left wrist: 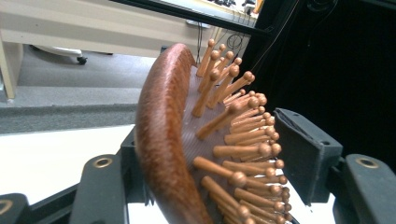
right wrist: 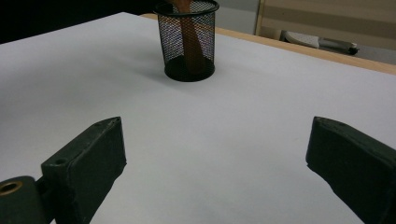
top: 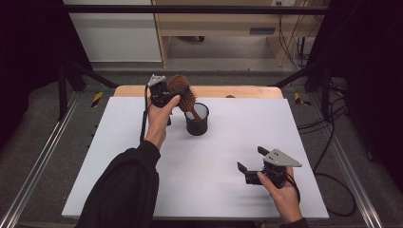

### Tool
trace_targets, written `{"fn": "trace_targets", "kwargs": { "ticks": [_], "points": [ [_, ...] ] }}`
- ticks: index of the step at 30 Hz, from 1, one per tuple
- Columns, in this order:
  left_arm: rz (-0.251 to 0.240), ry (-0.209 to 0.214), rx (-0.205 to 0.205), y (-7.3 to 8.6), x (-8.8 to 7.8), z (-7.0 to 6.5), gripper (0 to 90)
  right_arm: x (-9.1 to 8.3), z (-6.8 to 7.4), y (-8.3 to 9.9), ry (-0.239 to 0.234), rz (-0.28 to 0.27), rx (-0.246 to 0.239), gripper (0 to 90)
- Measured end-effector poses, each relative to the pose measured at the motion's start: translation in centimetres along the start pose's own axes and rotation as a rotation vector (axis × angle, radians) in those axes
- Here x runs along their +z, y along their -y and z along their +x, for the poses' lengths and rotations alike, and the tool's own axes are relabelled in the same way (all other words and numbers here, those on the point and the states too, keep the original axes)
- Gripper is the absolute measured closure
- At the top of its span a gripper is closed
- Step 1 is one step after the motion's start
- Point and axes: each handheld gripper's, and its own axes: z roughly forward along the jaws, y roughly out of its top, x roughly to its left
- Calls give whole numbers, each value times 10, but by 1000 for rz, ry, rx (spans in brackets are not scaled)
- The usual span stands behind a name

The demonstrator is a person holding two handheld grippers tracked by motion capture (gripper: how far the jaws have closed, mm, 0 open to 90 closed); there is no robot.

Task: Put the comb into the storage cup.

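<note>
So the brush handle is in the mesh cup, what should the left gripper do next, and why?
Probably open a bit wider and draw back. The brown wooden hairbrush already stands handle-down in the black mesh cup, and the left gripper has its right jaw clear of the bristles.

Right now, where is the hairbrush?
The hairbrush stands handle-down in the mesh cup at the back of the table, its head between the left gripper jaws.
</note>
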Motion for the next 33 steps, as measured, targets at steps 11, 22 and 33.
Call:
{"fn": "trace_targets", "kwargs": {
  "ticks": [11,22,33],
  "points": [
    [-5,-9,8,-1,-2,1,315,1,1,0,-6,5,2,52],
    [-9,-29,-2,-1,-2,-1,179,1,1,0,-11,8,-3,52],
    [-12,-51,22,-1,-7,-3,108,1,2,0,-11,9,-4,51]
  ]
}}
